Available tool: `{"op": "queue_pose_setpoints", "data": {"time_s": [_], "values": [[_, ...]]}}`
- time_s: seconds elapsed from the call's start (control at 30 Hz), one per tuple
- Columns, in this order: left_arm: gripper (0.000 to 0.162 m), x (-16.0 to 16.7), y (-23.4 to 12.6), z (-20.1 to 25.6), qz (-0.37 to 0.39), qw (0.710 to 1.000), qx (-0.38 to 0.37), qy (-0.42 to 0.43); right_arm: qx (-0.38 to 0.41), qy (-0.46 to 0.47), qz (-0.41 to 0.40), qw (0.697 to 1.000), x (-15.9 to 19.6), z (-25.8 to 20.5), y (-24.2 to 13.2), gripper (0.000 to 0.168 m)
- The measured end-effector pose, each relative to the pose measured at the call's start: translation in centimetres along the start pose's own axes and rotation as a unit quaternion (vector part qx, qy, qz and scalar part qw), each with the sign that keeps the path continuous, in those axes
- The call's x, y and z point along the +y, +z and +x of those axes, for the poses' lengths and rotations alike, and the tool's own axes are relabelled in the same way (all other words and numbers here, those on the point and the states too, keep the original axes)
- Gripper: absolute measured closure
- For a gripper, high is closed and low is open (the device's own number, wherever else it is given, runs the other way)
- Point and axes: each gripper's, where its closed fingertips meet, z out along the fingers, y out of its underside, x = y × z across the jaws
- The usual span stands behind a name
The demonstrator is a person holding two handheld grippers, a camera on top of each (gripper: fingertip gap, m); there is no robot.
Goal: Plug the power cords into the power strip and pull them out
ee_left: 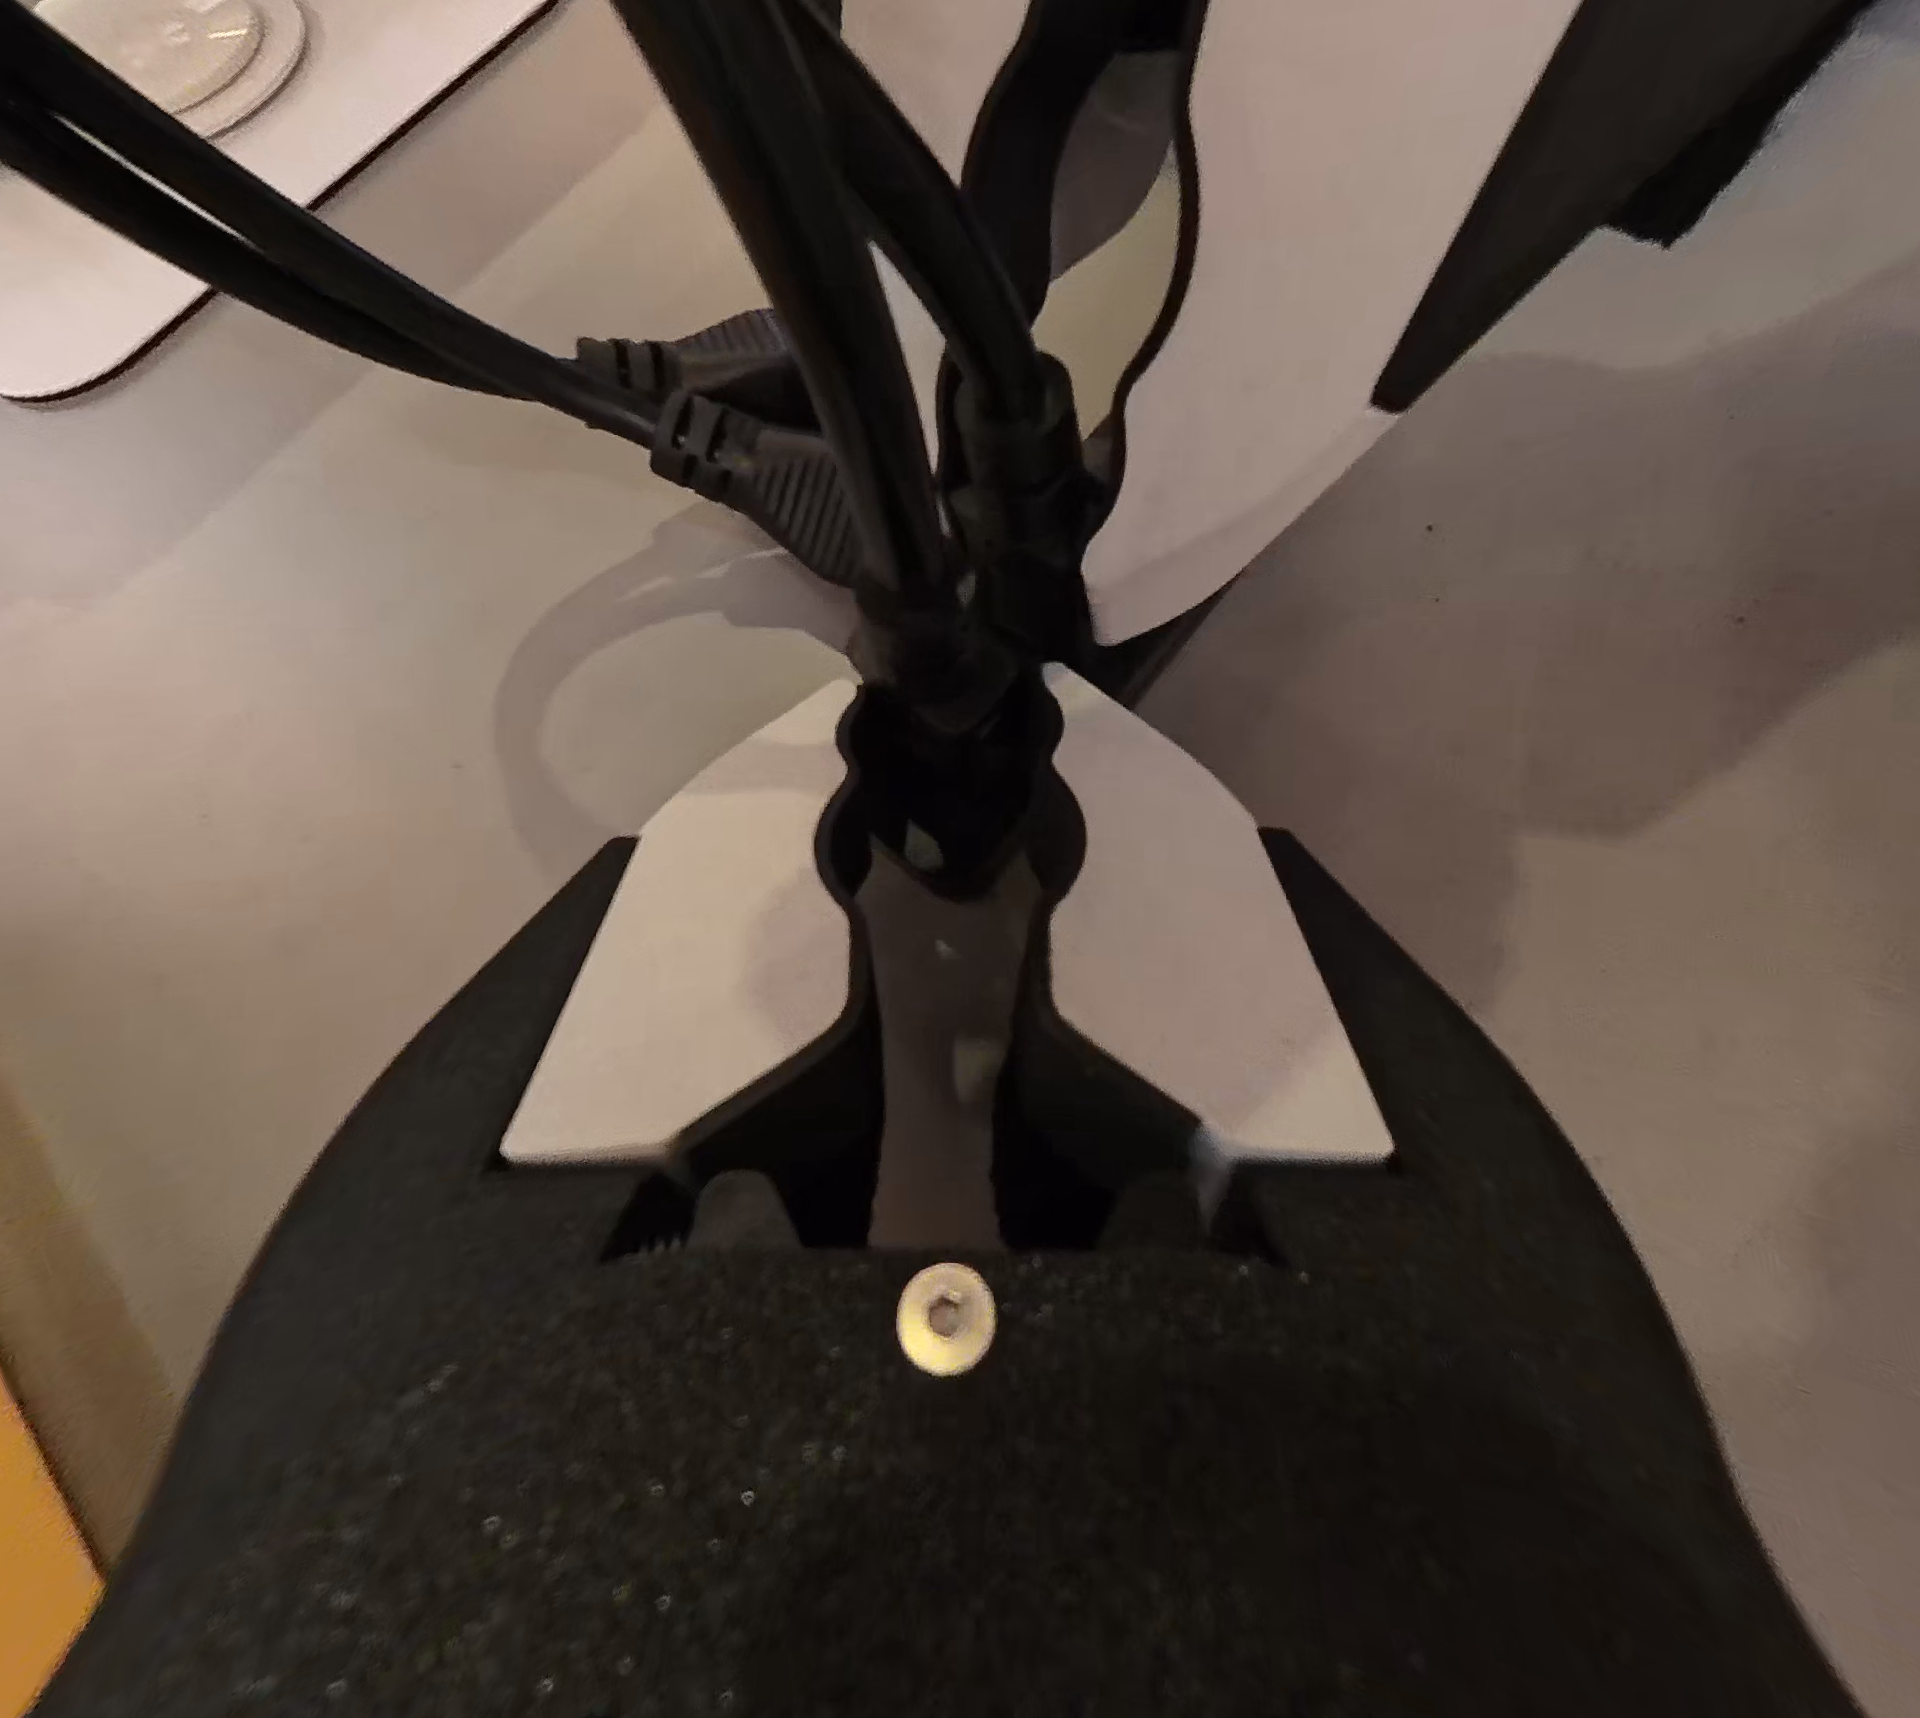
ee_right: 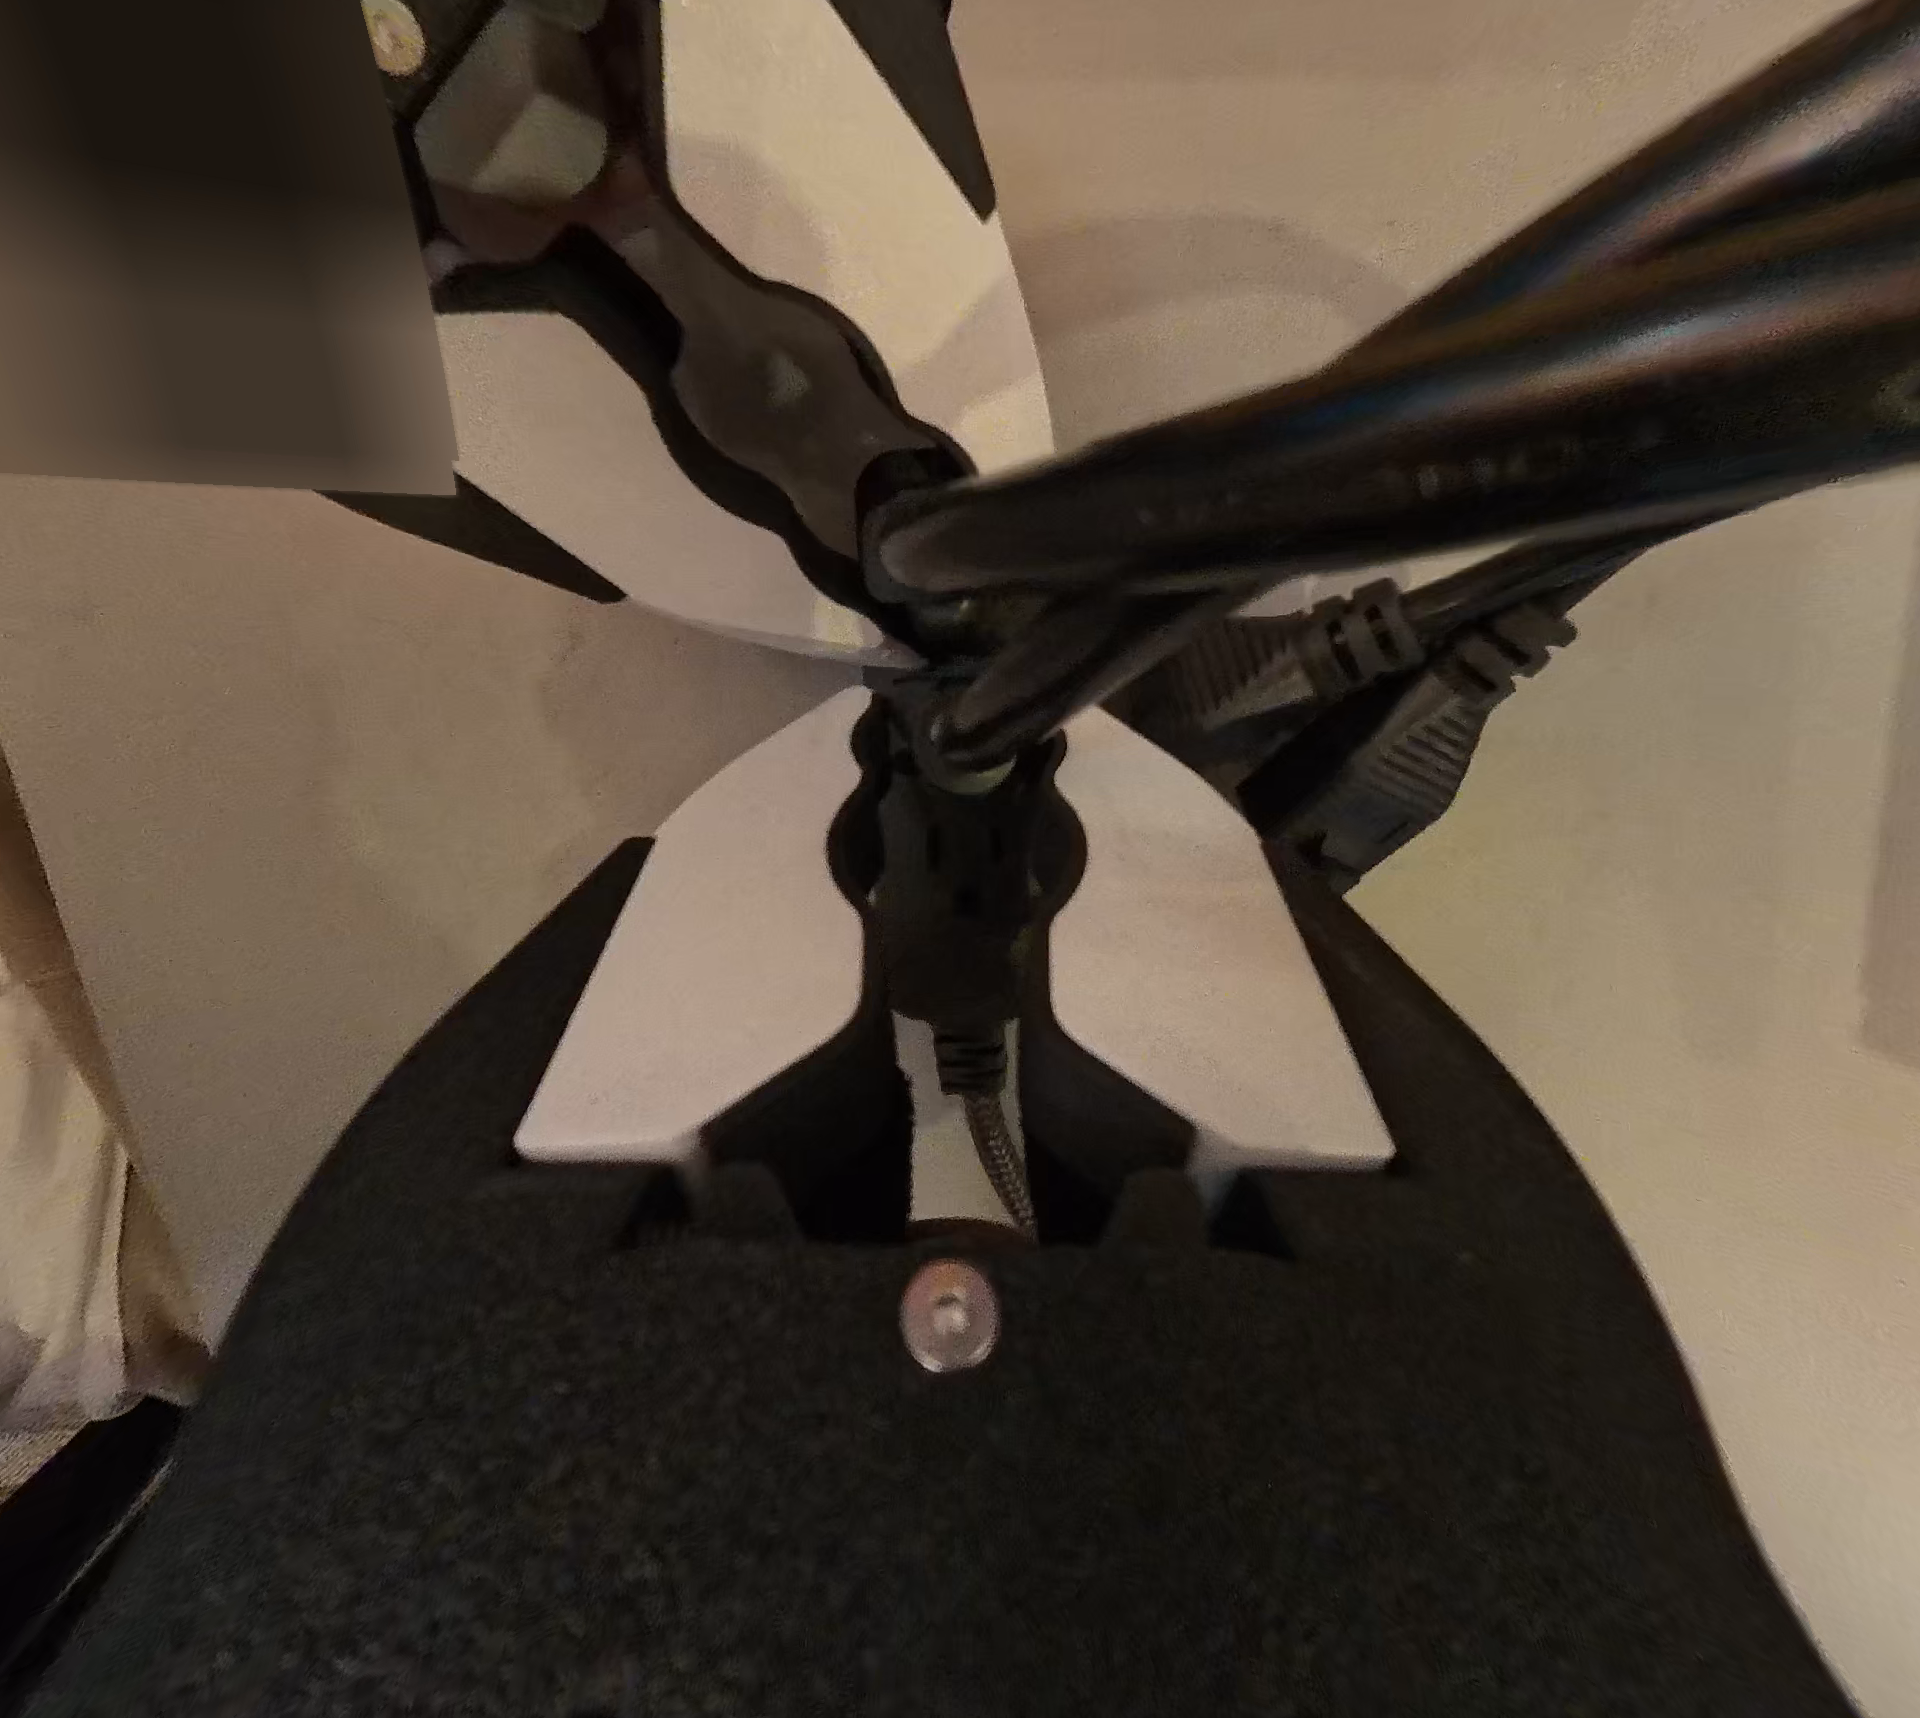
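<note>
My left gripper (ee_left: 951, 712) is shut on the gathered end of a bundle of black power cords (ee_left: 810, 234) that runs up and to the left. Two ribbed black plugs (ee_left: 758, 473) hang beside it. My right gripper (ee_right: 956, 764) is shut on a small black socket piece (ee_right: 961, 899) with small holes and a braided cable trailing toward the camera. The two grippers meet tip to tip: the right one (ee_left: 1039, 525) comes in from the top of the left wrist view, the left one (ee_right: 883, 567) from the upper left of the right wrist view. The cords (ee_right: 1455, 421) and plugs (ee_right: 1413, 754) lie at right there.
Everything hangs just above a pale beige table top (ee_left: 312, 733). A white mat (ee_left: 416, 58) with a round white object (ee_left: 197, 42) on it lies at the far left. An orange edge (ee_left: 42, 1512) shows at the near left. Only a small space, under 4 cm, lies between the two pairs of fingers.
</note>
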Motion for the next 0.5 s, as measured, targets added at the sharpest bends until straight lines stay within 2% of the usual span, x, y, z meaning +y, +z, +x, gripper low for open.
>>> {"op": "queue_pose_setpoints", "data": {"time_s": [0.1,0.33,0.5], "values": [[0.134,-0.2,0.2,0.5,0.004,1.0,0.005,0.007,0.003,-0.001,-0.01,1.0,0.7,-0.3,-0.2,0.143],[0.135,-0.6,0.4,0.7,0.01,1.0,0.004,-0.006,0.026,-0.006,-0.095,0.995,1.0,-0.1,-0.9,0.145],[0.135,-0.7,0.4,0.5,0.008,1.0,0.003,-0.005,0.025,0.0,-0.101,0.995,0.7,0.0,-0.8,0.146]]}}
